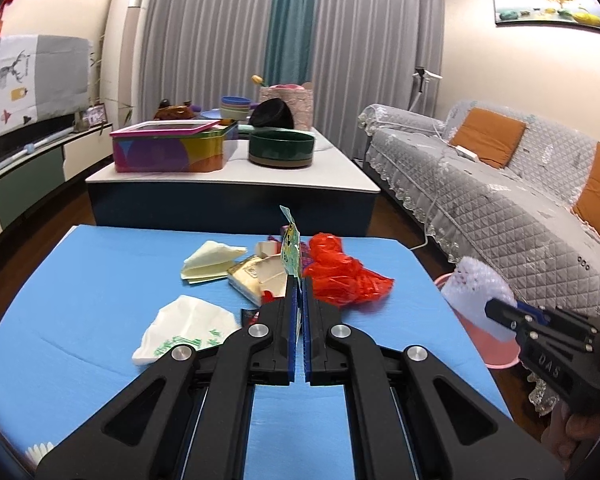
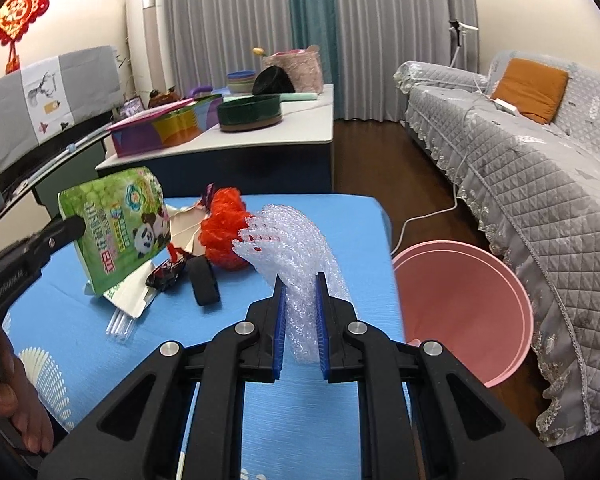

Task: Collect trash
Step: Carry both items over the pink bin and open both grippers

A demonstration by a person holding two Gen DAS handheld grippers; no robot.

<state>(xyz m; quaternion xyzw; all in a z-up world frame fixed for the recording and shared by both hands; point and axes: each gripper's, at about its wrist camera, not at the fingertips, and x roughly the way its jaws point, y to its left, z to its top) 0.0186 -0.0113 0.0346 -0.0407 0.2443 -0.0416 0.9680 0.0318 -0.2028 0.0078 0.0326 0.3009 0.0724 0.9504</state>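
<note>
My left gripper point(image 1: 299, 284) is shut on a green snack bag point(image 1: 291, 248), seen edge-on; in the right wrist view the bag point(image 2: 120, 224) shows its panda print, held above the blue table point(image 2: 320, 420). My right gripper point(image 2: 300, 280) is shut on a wad of clear bubble wrap point(image 2: 292, 248), lifted near the table's right edge beside the pink bin point(image 2: 480, 292). In the left wrist view the bubble wrap point(image 1: 476, 288) hangs over the bin point(image 1: 496, 352). A red plastic bag point(image 1: 340, 276), torn cartons point(image 1: 256, 276) and white napkins point(image 1: 188, 328) lie on the table.
A black roll point(image 2: 204, 280), a dark wrapper point(image 2: 166, 276) and clear straws point(image 2: 120, 324) lie on the table. A coffee table point(image 1: 236, 176) with a tin box and bowls stands beyond. A grey sofa point(image 1: 500, 200) runs along the right.
</note>
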